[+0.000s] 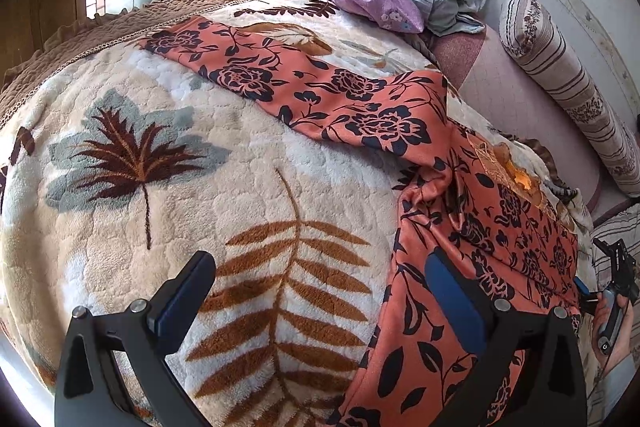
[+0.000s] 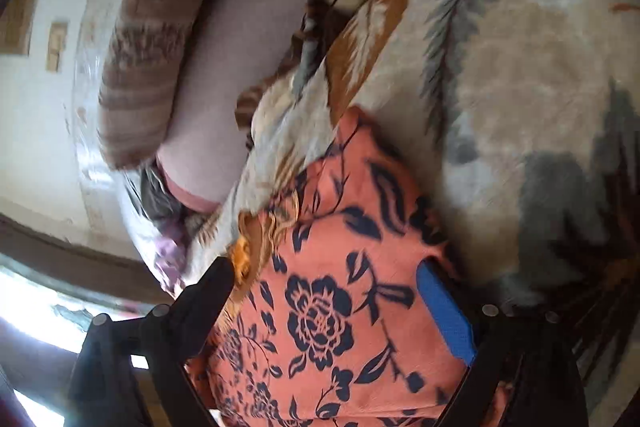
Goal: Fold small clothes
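A thin, smooth coral garment [image 1: 360, 107] printed with navy roses sprawls across a plush, quilted fleece blanket [image 1: 160, 187] patterned with brown and grey leaves. The left gripper [image 1: 316, 287] hovers with jaws spread wide, one blue-padded finger over the cloth's edge. The right gripper [image 2: 332, 291] straddles bunched fabric, jaws apart. A striped bolster [image 1: 560, 83] lies beyond.

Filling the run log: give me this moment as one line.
stage: fold not started | garment: spread on blanket | left tongs: open, one finger over fabric | right tongs: open, straddling garment
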Action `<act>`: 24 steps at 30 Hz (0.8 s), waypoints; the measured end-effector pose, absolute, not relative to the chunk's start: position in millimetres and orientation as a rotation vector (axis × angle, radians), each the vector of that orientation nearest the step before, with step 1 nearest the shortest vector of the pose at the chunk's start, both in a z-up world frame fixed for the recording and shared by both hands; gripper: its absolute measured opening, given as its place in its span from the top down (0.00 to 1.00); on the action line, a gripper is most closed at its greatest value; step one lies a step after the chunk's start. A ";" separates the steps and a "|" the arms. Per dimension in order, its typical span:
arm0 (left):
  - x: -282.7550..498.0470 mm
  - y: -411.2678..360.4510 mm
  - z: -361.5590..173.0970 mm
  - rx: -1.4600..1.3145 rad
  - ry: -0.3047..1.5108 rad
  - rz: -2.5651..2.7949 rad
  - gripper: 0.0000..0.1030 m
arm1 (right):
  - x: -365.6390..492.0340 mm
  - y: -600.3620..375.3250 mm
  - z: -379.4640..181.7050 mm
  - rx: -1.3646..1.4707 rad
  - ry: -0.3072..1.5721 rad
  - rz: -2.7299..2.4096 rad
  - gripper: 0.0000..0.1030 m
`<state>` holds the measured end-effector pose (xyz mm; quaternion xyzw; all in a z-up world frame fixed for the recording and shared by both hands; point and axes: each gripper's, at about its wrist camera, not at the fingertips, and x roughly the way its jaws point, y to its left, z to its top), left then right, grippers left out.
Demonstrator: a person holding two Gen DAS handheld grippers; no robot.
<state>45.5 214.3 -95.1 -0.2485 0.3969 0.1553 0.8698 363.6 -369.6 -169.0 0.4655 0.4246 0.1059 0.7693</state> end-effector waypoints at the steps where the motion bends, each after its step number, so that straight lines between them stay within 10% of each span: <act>1: 46.6 213.6 -95.7 -0.517 0.832 0.323 0.00 | 364.9 -375.8 -165.3 0.971 0.936 0.181 0.07; 13: 42.8 216.3 -95.9 -0.514 0.818 0.325 0.00 | 395.0 -349.4 -167.3 0.840 0.969 0.219 0.09; 24: 55.3 327.2 -71.3 -1.024 0.621 0.202 0.00 | 239.7 -234.9 -132.2 0.510 0.858 0.486 0.08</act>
